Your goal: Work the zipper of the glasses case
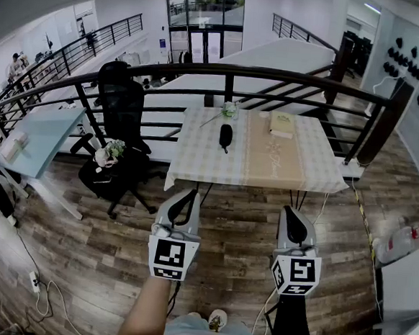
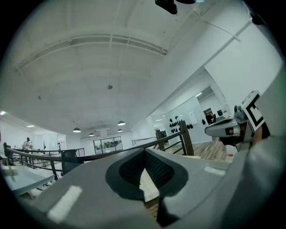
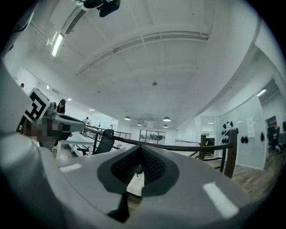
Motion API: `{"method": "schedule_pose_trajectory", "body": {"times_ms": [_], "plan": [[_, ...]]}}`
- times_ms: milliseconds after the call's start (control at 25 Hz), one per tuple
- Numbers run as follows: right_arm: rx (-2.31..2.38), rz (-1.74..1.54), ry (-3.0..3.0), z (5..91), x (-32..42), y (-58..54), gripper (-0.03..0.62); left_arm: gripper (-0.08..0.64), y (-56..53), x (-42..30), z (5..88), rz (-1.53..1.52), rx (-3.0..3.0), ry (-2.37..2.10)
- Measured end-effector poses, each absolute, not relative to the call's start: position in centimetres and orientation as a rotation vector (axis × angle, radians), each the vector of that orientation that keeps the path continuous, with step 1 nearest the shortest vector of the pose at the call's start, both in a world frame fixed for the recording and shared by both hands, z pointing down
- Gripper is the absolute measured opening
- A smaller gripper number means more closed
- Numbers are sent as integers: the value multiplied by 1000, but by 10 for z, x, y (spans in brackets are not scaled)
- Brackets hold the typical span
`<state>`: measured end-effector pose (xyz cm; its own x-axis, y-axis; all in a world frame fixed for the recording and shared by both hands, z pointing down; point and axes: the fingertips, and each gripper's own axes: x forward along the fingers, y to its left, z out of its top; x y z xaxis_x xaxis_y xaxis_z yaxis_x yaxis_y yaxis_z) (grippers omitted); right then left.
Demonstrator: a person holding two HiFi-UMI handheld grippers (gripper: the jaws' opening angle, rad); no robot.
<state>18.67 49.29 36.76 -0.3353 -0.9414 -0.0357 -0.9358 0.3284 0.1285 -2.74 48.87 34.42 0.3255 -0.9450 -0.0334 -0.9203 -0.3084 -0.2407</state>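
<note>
The black glasses case (image 1: 226, 135) lies on the far table (image 1: 267, 164), which is covered with a checked cloth, left of its middle. Both grippers are held low over the wooden floor, well short of the table. My left gripper (image 1: 191, 193) has its jaws shut with nothing between them, and in its own view the tips (image 2: 144, 150) meet. My right gripper (image 1: 293, 210) is likewise shut and empty, its tips (image 3: 140, 147) touching. Through the window below the right jaws, a small dark shape (image 3: 139, 169) sits on the pale table; it may be the case.
A book (image 1: 281, 124) and a small flower vase (image 1: 230, 110) stand on the table's far side. A dark railing (image 1: 224, 72) runs behind it. A black office chair (image 1: 121, 113) and a stool with a plant (image 1: 113, 152) stand left; cables (image 1: 48, 295) trail on the floor.
</note>
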Motion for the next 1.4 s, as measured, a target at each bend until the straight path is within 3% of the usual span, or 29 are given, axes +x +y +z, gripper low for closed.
{"method": "schedule_pose_trajectory", "body": {"times_ms": [800,1040,1400], "plan": [[1745,-180,-2580,369,180,488,31,2,491,-22,340,-158,-2359,1708],[1653,-189,-2623,371,168,491,150,2,496,-24,339,-157,-2360,1721],[1616,-204,-2628,376,160,476,173,2,482,-30,340,-174,-2343,1734]]}}
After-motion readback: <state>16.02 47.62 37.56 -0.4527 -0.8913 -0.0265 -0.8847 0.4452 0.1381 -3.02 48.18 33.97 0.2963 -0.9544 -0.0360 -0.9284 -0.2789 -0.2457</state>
